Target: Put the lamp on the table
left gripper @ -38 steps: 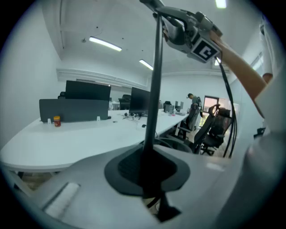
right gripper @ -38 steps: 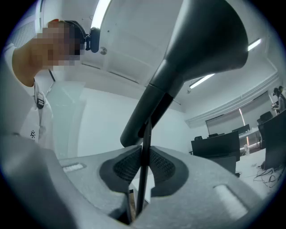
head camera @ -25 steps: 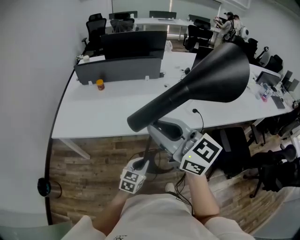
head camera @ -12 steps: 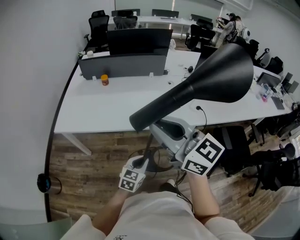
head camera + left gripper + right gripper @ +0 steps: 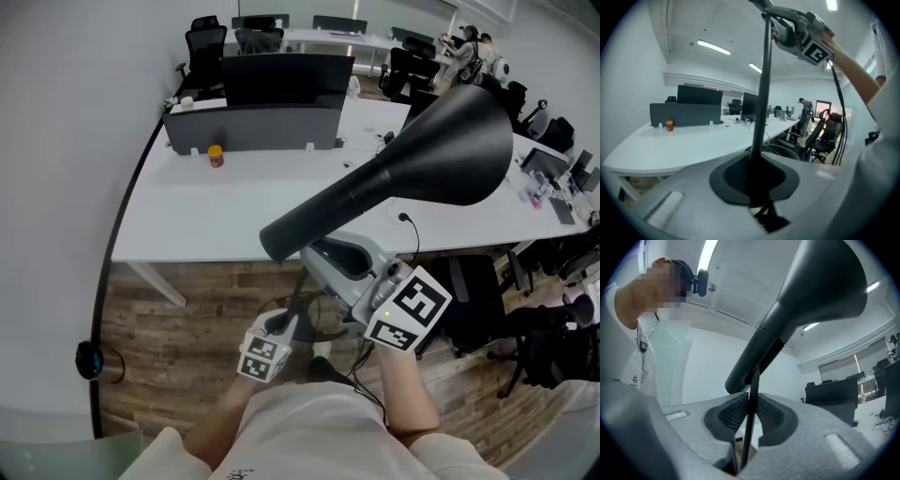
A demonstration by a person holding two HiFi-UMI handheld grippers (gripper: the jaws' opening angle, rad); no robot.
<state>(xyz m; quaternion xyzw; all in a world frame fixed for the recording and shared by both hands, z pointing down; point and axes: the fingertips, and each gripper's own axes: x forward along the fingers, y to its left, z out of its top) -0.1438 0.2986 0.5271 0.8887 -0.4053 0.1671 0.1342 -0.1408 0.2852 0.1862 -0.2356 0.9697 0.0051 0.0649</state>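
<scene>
The lamp has a big black cone shade (image 5: 445, 150) on a thin black pole and hangs tilted in the air in front of the white table (image 5: 225, 220). My right gripper (image 5: 326, 261) is shut on the pole just under the shade; in the right gripper view the pole (image 5: 751, 418) runs between its ribbed pads up to the shade (image 5: 815, 291). Lower down, above the wood floor, my left gripper (image 5: 283, 328) is shut on the same pole (image 5: 762, 93). The pole rises from my left gripper (image 5: 752, 183) to my right gripper (image 5: 790, 30). The lamp's foot is hidden.
On the table stand a grey divider (image 5: 253, 127) with dark monitors (image 5: 286, 77) behind it, a small orange jar (image 5: 217, 156) and a cable (image 5: 405, 221). Office chairs (image 5: 473, 300) stand at the right. A person (image 5: 467, 49) sits far back. A curved wall edge (image 5: 112, 281) runs at the left.
In the head view the table, divider and jar have slid slightly right and down. The lamp and both grippers hold the same pose and grip.
</scene>
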